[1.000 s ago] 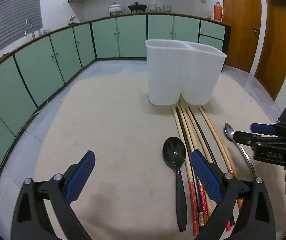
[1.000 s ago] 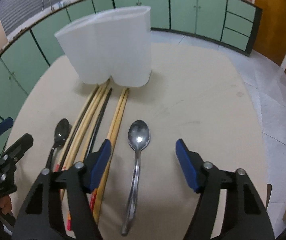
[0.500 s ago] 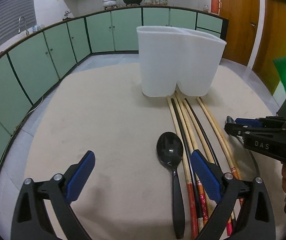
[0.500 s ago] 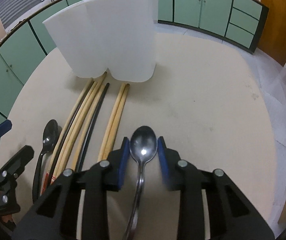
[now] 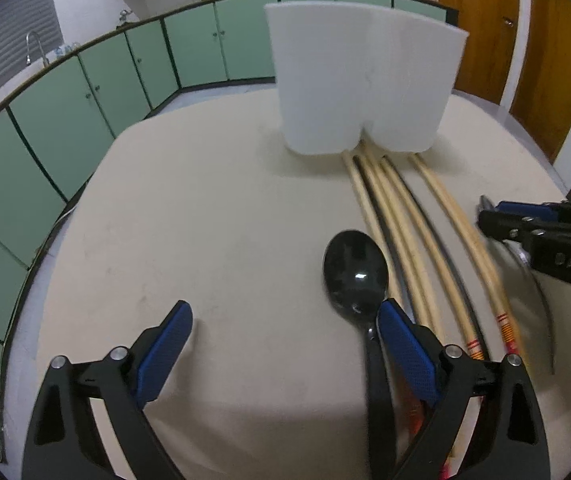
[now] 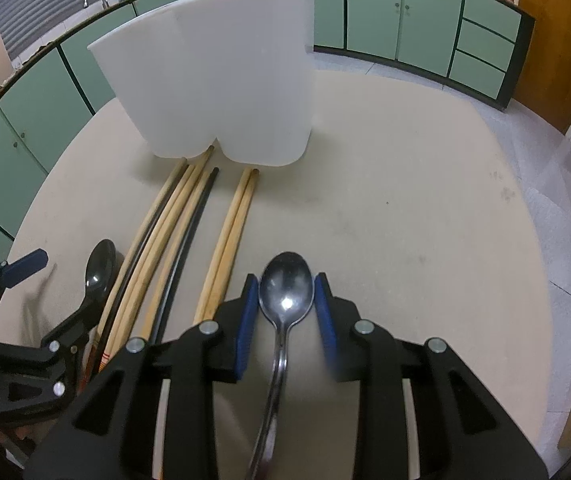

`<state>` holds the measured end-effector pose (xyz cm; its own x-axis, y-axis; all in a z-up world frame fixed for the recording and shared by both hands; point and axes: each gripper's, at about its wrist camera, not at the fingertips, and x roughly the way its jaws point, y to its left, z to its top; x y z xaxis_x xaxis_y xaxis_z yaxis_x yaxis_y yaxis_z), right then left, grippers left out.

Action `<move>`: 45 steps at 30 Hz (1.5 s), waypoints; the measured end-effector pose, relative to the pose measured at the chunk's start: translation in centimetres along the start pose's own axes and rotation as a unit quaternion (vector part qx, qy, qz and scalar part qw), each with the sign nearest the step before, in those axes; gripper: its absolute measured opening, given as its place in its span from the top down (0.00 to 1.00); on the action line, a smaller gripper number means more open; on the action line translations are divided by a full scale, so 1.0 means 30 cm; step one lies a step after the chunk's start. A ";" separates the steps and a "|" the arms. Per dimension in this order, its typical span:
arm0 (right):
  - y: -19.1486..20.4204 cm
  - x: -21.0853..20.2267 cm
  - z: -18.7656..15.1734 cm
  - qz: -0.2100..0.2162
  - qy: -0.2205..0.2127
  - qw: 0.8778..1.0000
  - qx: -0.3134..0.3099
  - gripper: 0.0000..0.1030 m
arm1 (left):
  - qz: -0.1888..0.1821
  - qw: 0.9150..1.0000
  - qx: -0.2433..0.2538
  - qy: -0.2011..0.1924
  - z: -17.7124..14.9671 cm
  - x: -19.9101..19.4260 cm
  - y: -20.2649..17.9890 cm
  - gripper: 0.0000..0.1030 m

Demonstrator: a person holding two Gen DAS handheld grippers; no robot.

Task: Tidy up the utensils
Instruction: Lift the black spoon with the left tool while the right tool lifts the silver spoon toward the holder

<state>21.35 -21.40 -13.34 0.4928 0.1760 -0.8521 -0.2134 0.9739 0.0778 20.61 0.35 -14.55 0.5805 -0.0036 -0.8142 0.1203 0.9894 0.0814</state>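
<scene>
A white two-compartment holder [image 5: 361, 84] [image 6: 221, 80] stands at the far side of the beige table [image 5: 205, 220]. Several wooden and black chopsticks [image 5: 401, 232] [image 6: 173, 236] lie in front of it. A black spoon [image 5: 355, 272] [image 6: 99, 270] lies left of them. My left gripper [image 5: 281, 340] is open, its right finger beside the black spoon's neck. My right gripper [image 6: 285, 312] is shut on the silver spoon [image 6: 285, 292], bowl forward between the blue pads, and seems slightly raised. It shows at the right in the left wrist view [image 5: 497, 220].
Green cabinets [image 5: 85, 96] curve around the room behind the table. Wooden doors [image 5: 493, 32] stand at the far right. The table's right half [image 6: 425, 220] is bare beige surface.
My right gripper closed from wide open onto the silver spoon and has shifted it a little. My left gripper moved forward and lower toward the black spoon, staying open.
</scene>
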 end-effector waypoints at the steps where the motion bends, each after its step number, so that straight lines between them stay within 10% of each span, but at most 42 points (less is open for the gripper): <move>1: -0.002 -0.001 0.002 0.000 0.000 1.000 0.000 0.73 | 0.003 1.000 -0.006 0.001 0.000 0.003 0.012 0.11; 20: 0.019 0.013 0.045 -0.001 0.011 1.000 -0.004 0.68 | 0.016 0.999 -0.030 0.022 0.112 0.060 0.006 0.10; 25: 0.018 0.023 0.064 -0.001 0.016 1.000 -0.006 0.67 | -0.013 0.999 -0.037 0.027 0.125 0.065 0.010 0.26; 30: 0.012 0.033 0.080 0.002 0.019 1.000 -0.007 0.73 | -0.040 0.999 -0.016 0.016 0.138 0.042 -0.023 0.66; 34: -0.002 0.033 0.065 0.009 0.014 1.000 0.000 0.73 | -0.067 0.998 -0.019 0.008 0.123 0.026 -0.009 0.66; 45: -0.049 -0.149 0.051 0.041 -0.122 0.992 0.010 0.73 | -0.101 0.983 -0.025 -0.149 0.115 -0.177 0.060 0.67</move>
<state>20.76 -23.41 -8.84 0.6639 0.2826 -0.6924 -0.2462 0.9568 0.1544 20.54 1.65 -8.10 0.7597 -0.2368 -0.6056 0.2230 0.9697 -0.0996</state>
